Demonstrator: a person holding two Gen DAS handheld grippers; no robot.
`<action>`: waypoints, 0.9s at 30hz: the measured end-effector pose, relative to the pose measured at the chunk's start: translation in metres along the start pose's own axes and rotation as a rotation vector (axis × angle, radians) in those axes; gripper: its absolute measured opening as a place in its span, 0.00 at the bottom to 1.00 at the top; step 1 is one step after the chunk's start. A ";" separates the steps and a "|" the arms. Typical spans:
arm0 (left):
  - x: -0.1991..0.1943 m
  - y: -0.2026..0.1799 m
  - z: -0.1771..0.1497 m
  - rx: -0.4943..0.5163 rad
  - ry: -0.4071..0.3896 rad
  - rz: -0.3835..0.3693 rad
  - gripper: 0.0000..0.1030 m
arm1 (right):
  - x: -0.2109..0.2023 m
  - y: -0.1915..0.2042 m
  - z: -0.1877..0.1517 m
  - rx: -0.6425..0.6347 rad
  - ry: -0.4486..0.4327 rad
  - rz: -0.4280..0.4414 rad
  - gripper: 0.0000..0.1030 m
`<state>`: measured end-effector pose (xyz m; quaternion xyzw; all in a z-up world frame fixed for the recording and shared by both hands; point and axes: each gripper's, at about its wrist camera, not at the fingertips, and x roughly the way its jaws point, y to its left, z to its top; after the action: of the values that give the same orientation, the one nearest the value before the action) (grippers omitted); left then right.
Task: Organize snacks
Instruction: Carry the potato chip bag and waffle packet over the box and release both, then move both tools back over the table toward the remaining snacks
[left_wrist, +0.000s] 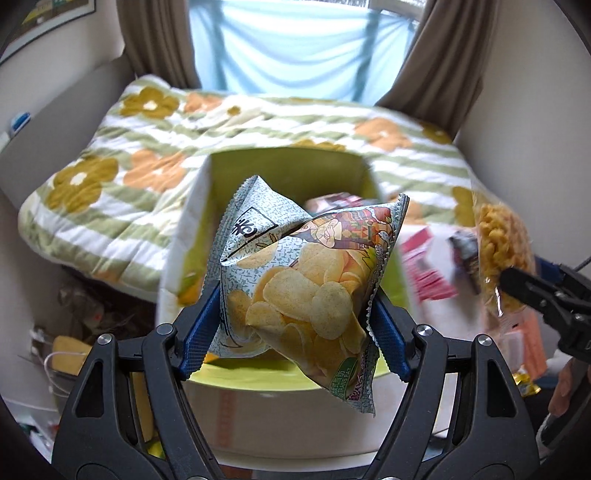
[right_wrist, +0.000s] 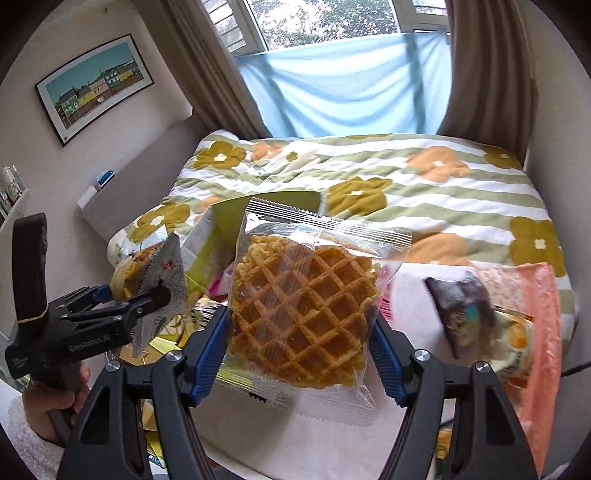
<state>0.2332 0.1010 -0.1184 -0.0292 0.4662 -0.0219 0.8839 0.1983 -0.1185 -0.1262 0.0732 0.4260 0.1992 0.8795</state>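
In front of you stands an open box (left_wrist: 284, 162) with yellow-green inner walls and pale outer sides, in front of the bed with the flowered quilt (left_wrist: 122, 192). Inside the box, near its far right corner, you can see a pink and white packet (left_wrist: 332, 201), but it is blurred and I cannot tell what it is; most of the inside is hidden behind what you hold. Your left gripper (left_wrist: 295, 314) holds a bag of potato chips (left_wrist: 306, 280) in the air over the box: the blue fingers (left_wrist: 201, 325) are about half spread and they pinch the bag from both sides, so the bag is creased and tilted between them. Your right gripper (right_wrist: 299, 347) holds a waffle in a clear wrapper (right_wrist: 303, 317), also lifted up, with its blue fingers (right_wrist: 207, 358) pressing on the left and right edges of the pack at a moderate opening. In the right wrist view the left gripper appears at the left side with the chips bag, seen from its silver back, and the corner of the box is just behind it. To the right of the waffle, on the white worktop (right_wrist: 325, 439), lie more snacks: a dark small packet (right_wrist: 458, 306) and beside it a pink bag (right_wrist: 539, 332); they are blurred.
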 end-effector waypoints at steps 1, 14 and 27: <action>0.006 0.009 0.000 0.006 0.016 0.003 0.71 | 0.008 0.009 0.002 -0.004 0.007 0.001 0.65; 0.050 0.041 -0.001 0.200 0.092 -0.055 1.00 | 0.065 0.060 0.002 0.094 0.058 -0.075 0.65; 0.029 0.075 -0.015 0.065 0.079 -0.094 1.00 | 0.088 0.081 -0.002 -0.002 0.102 -0.087 0.67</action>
<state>0.2377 0.1735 -0.1562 -0.0217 0.4978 -0.0797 0.8633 0.2230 -0.0089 -0.1665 0.0433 0.4729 0.1645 0.8646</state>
